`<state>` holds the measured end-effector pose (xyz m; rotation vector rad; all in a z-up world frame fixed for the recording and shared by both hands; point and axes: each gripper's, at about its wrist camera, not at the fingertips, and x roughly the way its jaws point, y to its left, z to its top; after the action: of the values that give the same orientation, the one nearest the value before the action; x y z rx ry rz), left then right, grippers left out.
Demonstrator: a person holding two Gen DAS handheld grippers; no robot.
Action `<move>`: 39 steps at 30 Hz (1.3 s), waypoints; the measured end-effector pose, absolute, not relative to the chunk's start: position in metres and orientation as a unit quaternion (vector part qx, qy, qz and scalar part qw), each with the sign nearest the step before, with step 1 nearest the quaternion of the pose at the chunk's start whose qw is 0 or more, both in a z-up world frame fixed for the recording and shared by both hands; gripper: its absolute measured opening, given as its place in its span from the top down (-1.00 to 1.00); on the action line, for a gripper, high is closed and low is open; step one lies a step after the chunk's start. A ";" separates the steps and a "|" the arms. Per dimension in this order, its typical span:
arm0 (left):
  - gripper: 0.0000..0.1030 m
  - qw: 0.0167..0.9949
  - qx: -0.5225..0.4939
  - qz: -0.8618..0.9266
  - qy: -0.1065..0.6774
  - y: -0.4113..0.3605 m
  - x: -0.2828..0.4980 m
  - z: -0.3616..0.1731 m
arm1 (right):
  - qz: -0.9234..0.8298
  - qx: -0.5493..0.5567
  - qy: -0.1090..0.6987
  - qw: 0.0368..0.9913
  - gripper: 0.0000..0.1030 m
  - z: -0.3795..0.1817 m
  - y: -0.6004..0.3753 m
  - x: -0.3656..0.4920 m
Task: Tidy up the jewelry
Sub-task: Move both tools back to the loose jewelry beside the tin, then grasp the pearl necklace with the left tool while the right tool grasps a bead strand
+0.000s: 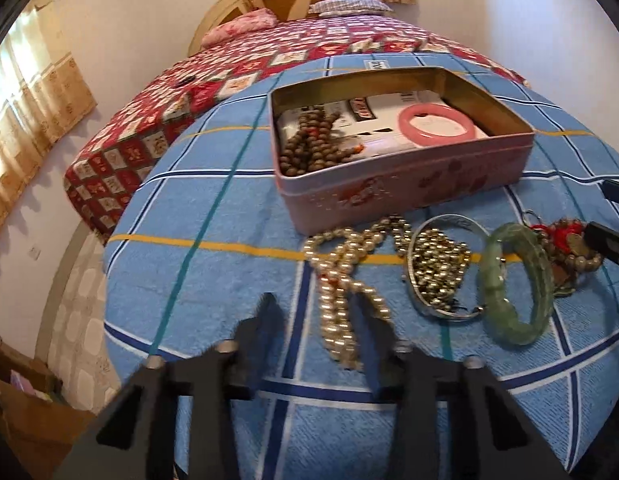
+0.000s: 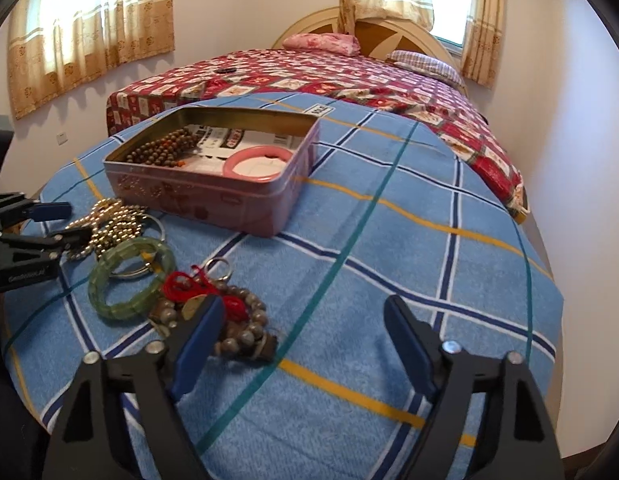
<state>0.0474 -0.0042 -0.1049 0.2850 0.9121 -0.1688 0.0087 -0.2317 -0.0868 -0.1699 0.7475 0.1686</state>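
A pink tin (image 1: 405,184) stands open on the blue plaid blanket; it holds brown beads (image 1: 309,140) and a pink bangle (image 1: 437,126). In front lie a pearl necklace (image 1: 341,276), a silver bangle with gold beads (image 1: 441,268), a green jade bangle (image 1: 517,280) and a brown bead bracelet with red cord (image 2: 229,312). My left gripper (image 1: 313,312) is open, its fingers on either side of the pearl necklace's near end. My right gripper (image 2: 305,316) is open wide and empty, its left finger beside the brown bracelet. The tin (image 2: 213,184) and green bangle (image 2: 129,280) also show in the right wrist view.
The blanket (image 2: 389,248) covers the foot of a bed with a red patterned quilt (image 1: 229,80) and pillows. Curtained windows line the walls. Cardboard boxes (image 1: 25,412) stand on the floor at the left.
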 end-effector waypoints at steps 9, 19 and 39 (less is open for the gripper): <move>0.89 0.887 0.126 -0.092 0.434 0.001 0.045 -0.096 | 0.120 -0.054 0.375 0.918 -0.05 -0.088 -0.232 0.010; 0.89 0.889 0.124 -0.088 0.432 0.009 0.044 -0.091 | 0.156 -0.044 0.374 0.913 -0.55 -0.087 -0.218 0.009; 0.89 0.884 0.121 -0.095 0.442 0.008 0.046 -0.096 | 0.168 -0.027 0.386 0.906 0.09 -0.092 -0.217 0.016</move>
<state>0.0462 0.0084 -0.0962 0.2509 0.9195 -0.1973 0.0161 -0.2173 -0.0917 -0.0549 0.7978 0.3473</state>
